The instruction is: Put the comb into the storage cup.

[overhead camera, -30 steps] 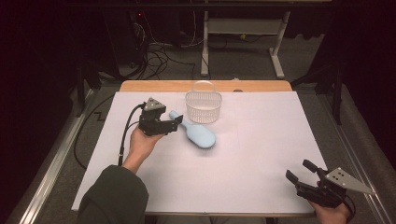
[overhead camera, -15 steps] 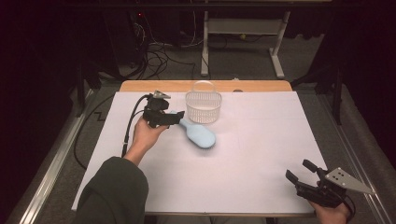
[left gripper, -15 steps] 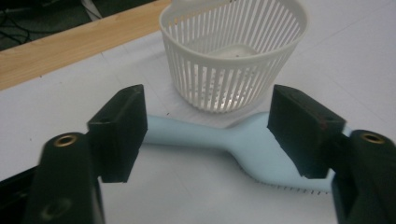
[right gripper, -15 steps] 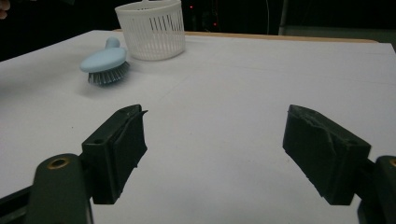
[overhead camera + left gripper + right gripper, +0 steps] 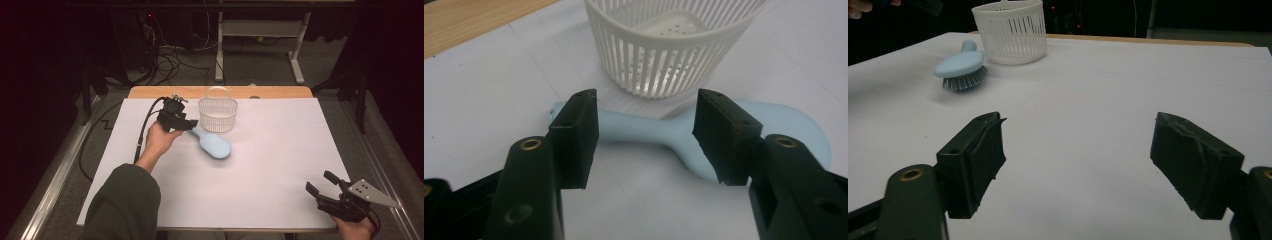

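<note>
Closing in on the handle, our left claw (image 5: 192, 123) has just been narrowing its jaws, and in the left gripper view the slim handle of the pale blue brush (image 5: 659, 131) lies between the two pads without either one pressing on it yet, so the claw remains released. Compared with a second ago, the left hand has slid a little toward the far side of the worktop (image 5: 280, 165), bringing the claw from over the brush's handle end to a spot lined up across the handle, just near the white slatted basket (image 5: 217, 114). The brush itself lies where it lay before, bristles down on the white sheet, its handle pointing far-left toward the basket and its oval head nearer to us and to the right; handle tip and basket wall look very close, though we cannot tell whether they touch. We judge that the grasp is being set up and not yet made: the jaws need to close further before any lift. Our right claw (image 5: 327, 189) waits at the near right corner, well apart from the brush, jaws spread wide with nothing between them, and it has not shifted.
</note>
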Motion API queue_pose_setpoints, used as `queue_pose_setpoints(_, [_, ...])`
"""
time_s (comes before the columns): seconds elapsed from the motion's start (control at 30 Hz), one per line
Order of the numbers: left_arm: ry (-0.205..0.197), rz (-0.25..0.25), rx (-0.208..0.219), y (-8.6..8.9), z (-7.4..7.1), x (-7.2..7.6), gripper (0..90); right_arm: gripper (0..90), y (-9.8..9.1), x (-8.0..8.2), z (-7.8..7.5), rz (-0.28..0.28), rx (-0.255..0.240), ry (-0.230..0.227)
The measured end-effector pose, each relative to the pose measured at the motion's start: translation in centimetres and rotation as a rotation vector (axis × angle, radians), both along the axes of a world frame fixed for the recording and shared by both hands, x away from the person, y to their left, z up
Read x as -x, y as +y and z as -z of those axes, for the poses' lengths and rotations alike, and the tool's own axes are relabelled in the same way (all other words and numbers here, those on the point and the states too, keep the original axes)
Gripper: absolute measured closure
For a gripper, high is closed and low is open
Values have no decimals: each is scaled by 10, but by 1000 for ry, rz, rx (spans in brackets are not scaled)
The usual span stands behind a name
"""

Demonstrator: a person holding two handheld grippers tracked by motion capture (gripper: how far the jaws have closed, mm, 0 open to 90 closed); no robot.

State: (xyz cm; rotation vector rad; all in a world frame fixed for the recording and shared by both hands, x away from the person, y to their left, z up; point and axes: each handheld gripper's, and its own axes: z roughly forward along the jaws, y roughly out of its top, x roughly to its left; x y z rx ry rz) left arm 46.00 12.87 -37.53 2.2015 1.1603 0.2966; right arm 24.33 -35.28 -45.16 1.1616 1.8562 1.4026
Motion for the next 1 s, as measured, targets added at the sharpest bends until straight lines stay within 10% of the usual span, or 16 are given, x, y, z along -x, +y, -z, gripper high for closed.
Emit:
queue_pose_setpoints(0.7, [190, -26, -104, -10, 15, -43, 706, 220, 1, -2, 1, -2, 0, 5])
queue_pose_setpoints(1.0, [173, -29, -133, -17, 25, -52, 829, 219, 2, -2, 1, -2, 0, 9])
